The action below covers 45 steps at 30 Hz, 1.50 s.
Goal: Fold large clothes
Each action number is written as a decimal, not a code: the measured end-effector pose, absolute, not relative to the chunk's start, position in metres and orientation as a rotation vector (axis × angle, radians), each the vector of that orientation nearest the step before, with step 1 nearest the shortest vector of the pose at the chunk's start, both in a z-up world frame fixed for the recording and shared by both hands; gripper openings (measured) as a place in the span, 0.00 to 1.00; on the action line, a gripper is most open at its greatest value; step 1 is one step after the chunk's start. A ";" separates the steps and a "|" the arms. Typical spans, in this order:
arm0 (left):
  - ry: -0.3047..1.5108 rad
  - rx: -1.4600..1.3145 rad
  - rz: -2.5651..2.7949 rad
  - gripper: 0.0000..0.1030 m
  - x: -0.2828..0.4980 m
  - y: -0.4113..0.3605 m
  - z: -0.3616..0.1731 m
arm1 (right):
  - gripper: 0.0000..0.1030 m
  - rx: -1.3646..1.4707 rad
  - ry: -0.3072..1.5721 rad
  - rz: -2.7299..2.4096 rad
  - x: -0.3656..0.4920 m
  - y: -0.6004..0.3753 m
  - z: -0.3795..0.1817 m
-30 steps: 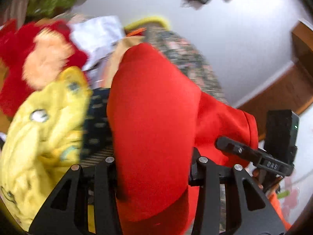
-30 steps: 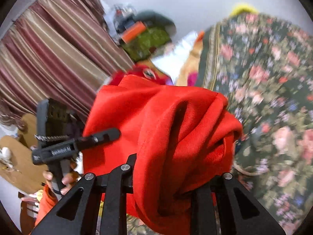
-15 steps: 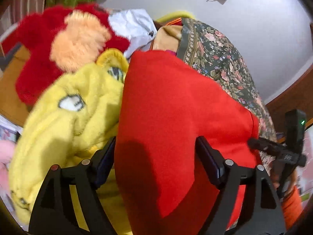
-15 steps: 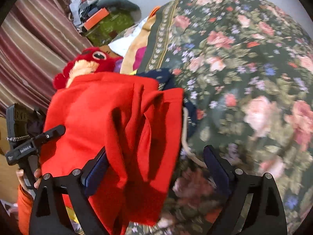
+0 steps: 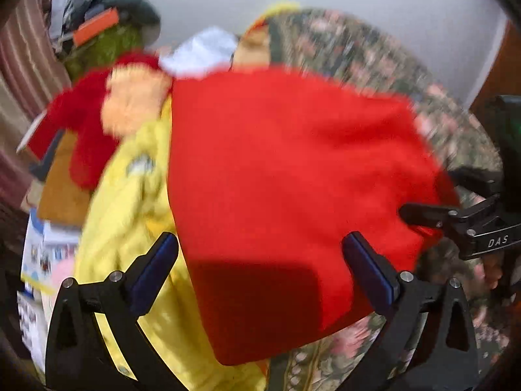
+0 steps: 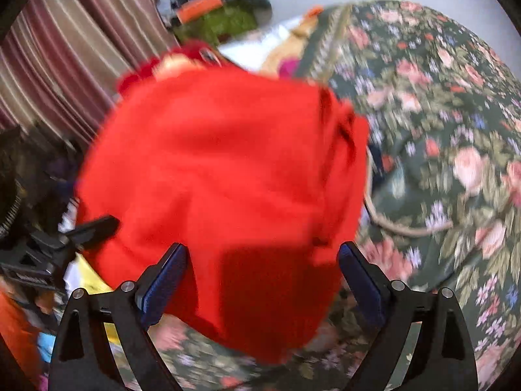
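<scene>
Since the frames of a second before, both tools had been let go of the red garment (image 5: 293, 176): the cloth once pinched between each pair of fingers was seen lying released, spread wider and flatter across the floral bedspread (image 6: 449, 137).

At the far left of the left wrist view, a striped curtain (image 5: 19, 65) closed off that side, and a red plush toy (image 5: 94, 120) with a yellow plush toy (image 5: 130, 215) beneath it crowded the garment's left edge; little free room was left there. The left tool (image 5: 260, 270) was held with its jaws spread wide, the left finger over the yellow plush and the right finger over the garment's lower right part; nothing was gripped, and contact with the cloth could not be told. To the right, bare bedspread was exposed beyond the garment's right edge, where the other tool's black finger was seen close against the cloth.

In the right wrist view the right tool (image 6: 263, 273) was likewise spread wide, the garment's lower edge lying between and ahead of its blue-padded fingers (image 6: 162, 280), nothing pinched. The largest open room was found on the right, across the flowered bedspread, where a cord (image 6: 400, 224) lay curved.

One red garment, two plush toys, two tools, one bedspread and one curtain were counted. Both views were blurred.
</scene>
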<state>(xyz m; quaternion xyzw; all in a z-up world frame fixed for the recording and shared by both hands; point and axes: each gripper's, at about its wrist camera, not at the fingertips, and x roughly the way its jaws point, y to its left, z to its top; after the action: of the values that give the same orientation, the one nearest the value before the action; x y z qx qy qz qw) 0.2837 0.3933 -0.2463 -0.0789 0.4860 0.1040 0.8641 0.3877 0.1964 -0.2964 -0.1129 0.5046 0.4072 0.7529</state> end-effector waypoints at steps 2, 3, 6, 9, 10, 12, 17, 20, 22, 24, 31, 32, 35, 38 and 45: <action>1.032 -0.208 0.215 1.00 0.277 0.397 -0.255 | 0.90 -0.264 1.127 0.865 0.389 0.186 -0.308; 1.029 -0.236 0.205 1.00 0.272 0.399 -0.256 | 0.90 -0.257 1.132 0.860 0.391 0.178 -0.310; 1.010 -0.249 0.224 1.00 0.258 0.398 -0.252 | 0.90 -0.269 1.123 0.824 0.392 0.153 -0.303; 1.001 -0.207 0.249 1.00 0.246 0.389 -0.239 | 0.90 -0.285 1.078 0.788 0.384 0.130 -0.281; 0.994 -0.189 0.269 1.00 0.242 0.385 -0.232 | 0.90 -0.284 1.058 0.787 0.381 0.124 -0.271; 0.972 -0.140 0.302 1.00 0.232 0.373 -0.216 | 0.90 -0.270 1.007 0.793 0.370 0.110 -0.246; 0.847 -0.093 0.290 1.00 0.201 0.337 -0.158 | 0.90 -0.209 0.841 0.844 0.327 0.078 -0.174; 0.728 -0.080 0.277 1.00 0.174 0.312 -0.111 | 0.90 -0.170 0.737 0.864 0.304 0.066 -0.134; 0.644 -0.074 0.275 1.00 0.154 0.295 -0.081 | 0.90 -0.133 0.652 0.883 0.277 0.049 -0.102; 0.552 -0.061 0.278 1.00 0.132 0.275 -0.051 | 0.90 -0.095 0.567 0.899 0.250 0.033 -0.072; 0.286 -0.009 0.288 1.00 0.052 0.212 0.015 | 0.90 -0.001 0.312 0.927 0.158 -0.022 0.001; 0.245 -0.006 0.299 1.00 0.039 0.203 0.022 | 0.90 0.013 0.275 0.925 0.143 -0.030 0.008; 0.184 -0.007 0.304 1.00 0.012 0.188 0.030 | 0.90 0.035 0.211 0.932 0.109 -0.047 0.021; 0.139 0.001 0.314 1.00 -0.009 0.174 0.034 | 0.90 0.030 0.169 0.925 0.080 -0.057 0.027; 0.090 0.017 0.324 1.00 -0.041 0.153 0.030 | 0.90 0.021 0.145 0.893 0.033 -0.064 0.018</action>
<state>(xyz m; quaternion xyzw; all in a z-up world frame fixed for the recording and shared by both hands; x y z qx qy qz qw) -0.0413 0.1529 0.0304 0.0085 0.0449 0.1614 0.9858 0.0333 -0.0643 0.0183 0.0102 0.0701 0.4313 0.8994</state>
